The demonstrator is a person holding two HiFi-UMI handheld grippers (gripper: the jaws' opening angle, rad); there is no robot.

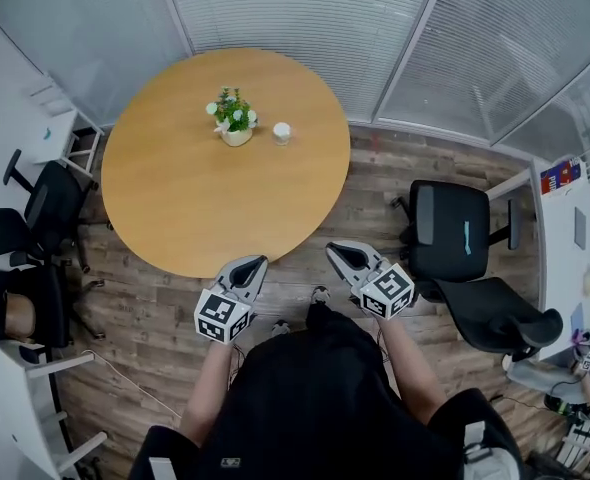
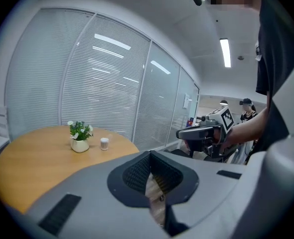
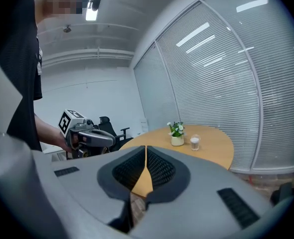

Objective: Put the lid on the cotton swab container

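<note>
On the round tabletop (image 1: pixel 175 198), far side: cotton swab container (image 1: pixel 281 133), upright, long axis vertical, just right of a potted plant (image 1: pixel 235 118). Left gripper (image 1: pixel 259 261) and right gripper (image 1: pixel 333 249): held off the near edge, tips toward the tabletop, jaws clenched together, empty; container well apart, ahead of both.

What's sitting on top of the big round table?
A little potted plant and a small swab container beside it stand on the table. Nothing covers them, but the container is too small to tell about its lid.
</note>
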